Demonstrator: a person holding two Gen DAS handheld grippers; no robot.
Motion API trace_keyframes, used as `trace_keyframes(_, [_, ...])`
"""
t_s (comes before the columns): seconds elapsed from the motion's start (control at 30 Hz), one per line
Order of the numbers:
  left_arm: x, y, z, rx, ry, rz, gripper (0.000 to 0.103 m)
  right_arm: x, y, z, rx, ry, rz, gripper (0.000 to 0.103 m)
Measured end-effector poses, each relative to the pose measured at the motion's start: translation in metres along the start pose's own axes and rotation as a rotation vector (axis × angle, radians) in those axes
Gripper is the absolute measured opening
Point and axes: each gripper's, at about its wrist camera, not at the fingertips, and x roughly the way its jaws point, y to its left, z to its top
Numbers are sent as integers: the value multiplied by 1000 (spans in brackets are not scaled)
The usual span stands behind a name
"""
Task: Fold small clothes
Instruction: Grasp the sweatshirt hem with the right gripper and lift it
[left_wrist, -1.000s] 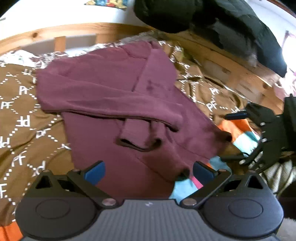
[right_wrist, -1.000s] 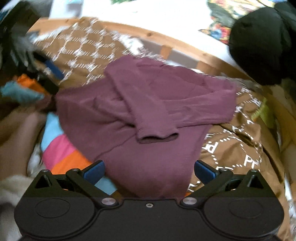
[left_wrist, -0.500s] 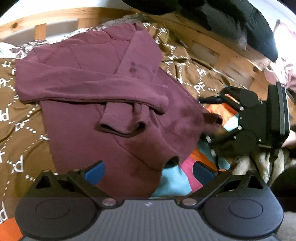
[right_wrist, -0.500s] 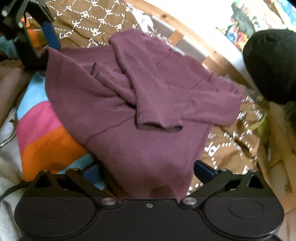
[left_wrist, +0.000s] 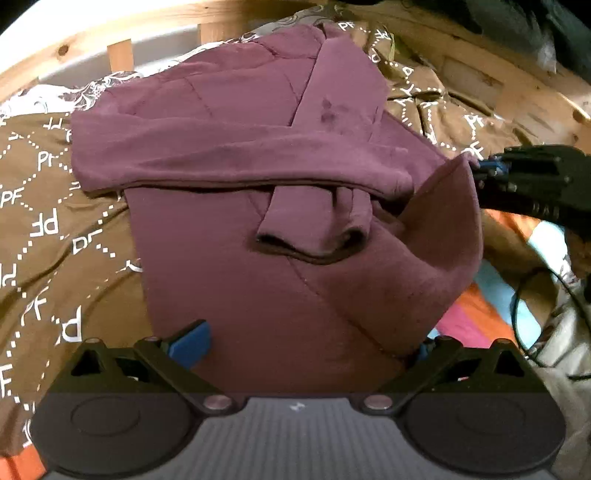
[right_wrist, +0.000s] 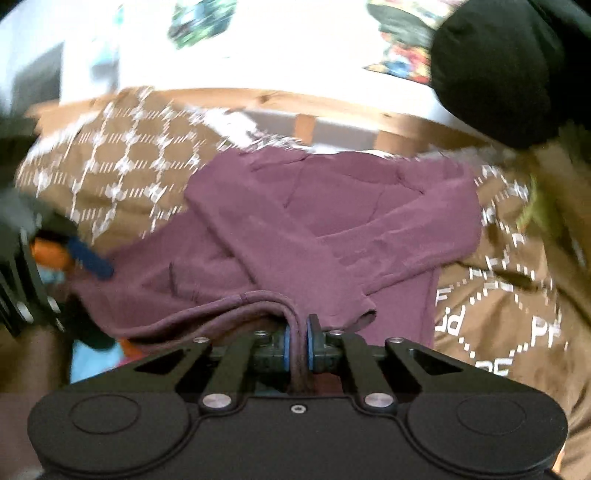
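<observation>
My right gripper (right_wrist: 298, 341) pinches the edge of the purple top (right_wrist: 332, 221). The top lies on a brown blanket (right_wrist: 517, 295) with its sleeves crossed. My left gripper (right_wrist: 88, 260) is beside the top.

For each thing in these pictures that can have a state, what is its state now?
Maroon sweater: sleeves folded across the body, one bottom corner lifted.
Right gripper: jaws shut on the sweater's hem.
Left gripper: jaws open, sweater hem lying between them.
Brown blanket: spread out, wrinkled, under the sweater.
</observation>
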Motion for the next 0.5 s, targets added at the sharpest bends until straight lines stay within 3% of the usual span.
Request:
trace_keyframes(0.1, [-1, -1, -1, 5, -10, 11, 102, 3, -13, -1, 96, 13, 22, 8])
trace_keyframes(0.2, [-4, -6, 2, 37, -23, 86, 102, 7, -23, -3, 174, 31, 52, 8])
trace_keyframes(0.37, [-22, -3, 6, 83, -80, 228, 94, 6, -23, -6, 191, 32, 46, 10])
trace_keyframes(0.5, [-27, 9, 7, 46, -79, 233, 85, 4, -23, -6, 181, 31, 37, 13])
